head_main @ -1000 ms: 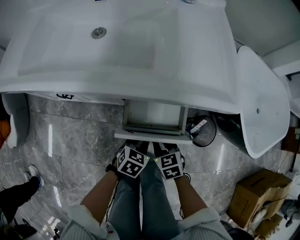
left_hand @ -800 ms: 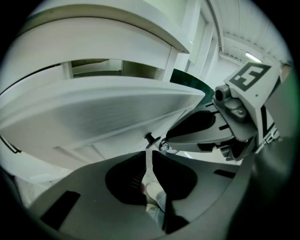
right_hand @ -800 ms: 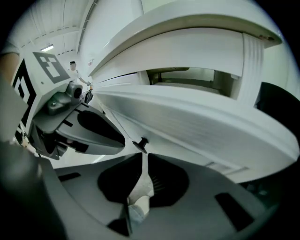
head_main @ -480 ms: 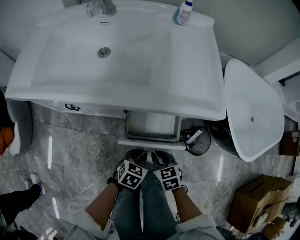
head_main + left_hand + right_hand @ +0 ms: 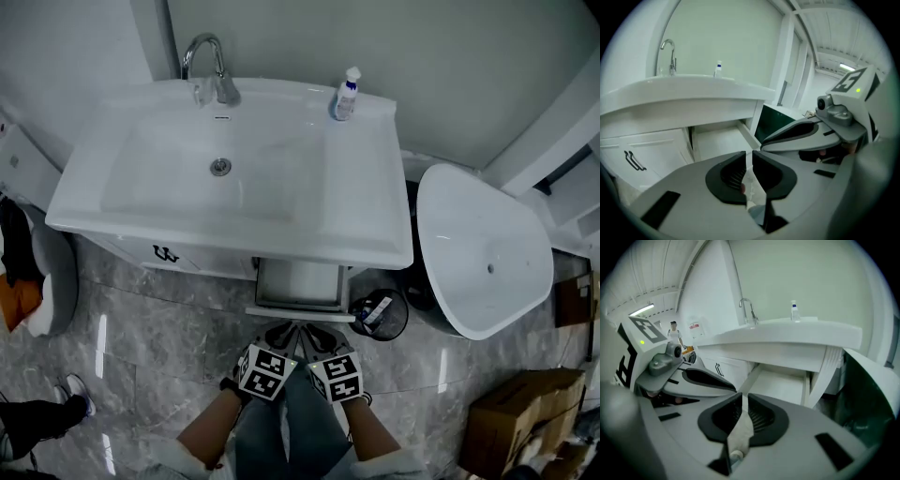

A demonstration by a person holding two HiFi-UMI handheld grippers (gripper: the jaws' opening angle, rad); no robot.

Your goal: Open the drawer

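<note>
The white drawer (image 5: 300, 312) juts open under the white ceramic basin (image 5: 234, 178). The left tool (image 5: 749, 159) and right tool (image 5: 743, 404), narrowly parted and empty, hover before it. The person's leg (image 5: 300, 422) could shove it shut; perhaps it isn't fully out.

Glossy basin (image 5: 361, 202), chrome tap (image 5: 210, 62), polished (marbled) floor (image 5: 169, 319)

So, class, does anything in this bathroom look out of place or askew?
The drawer under the sink stands pulled out, and a cardboard box sits on the floor near the white tub, odd for a bathroom.
</note>
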